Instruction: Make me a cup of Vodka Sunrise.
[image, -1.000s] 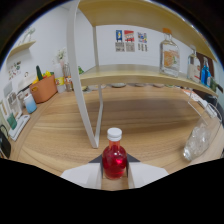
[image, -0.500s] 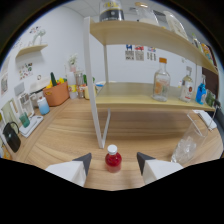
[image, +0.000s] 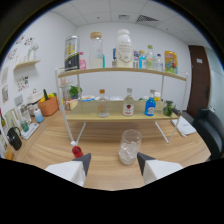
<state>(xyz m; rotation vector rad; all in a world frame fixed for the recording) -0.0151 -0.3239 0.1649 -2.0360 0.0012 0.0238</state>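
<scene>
On the wooden table (image: 60, 145), things are sitting in a row from left to right. Far off to the left, an orange pot (image: 48, 106) with green leaves is standing near the wall, with small jars beside it that are too small to make out.

Closer in, a small bottle with red juice (image: 76, 151) is standing on the table, just ahead of the left finger and a little outside it. It is not touching the claw.

The claw (image: 113, 162) is hanging wide open with nothing in it. Its two dark fingertips are sitting well apart.

Between the fingers and just beyond them, a clear glass cup (image: 130, 146) is standing upright on the table. There is a gap on each side of it.

Behind the cup, a white rack with two shelves (image: 120, 116) is standing. On the lower shelf, a clear bottle (image: 102, 104), a bottle with a red label (image: 128, 105) and a blue bottle (image: 149, 105) are lined up. On the top shelf, more bottles and jars are standing, with a big white bottle (image: 124, 48) in the middle.

To the right, a dark chair (image: 210, 131) is sitting beside the table.
</scene>
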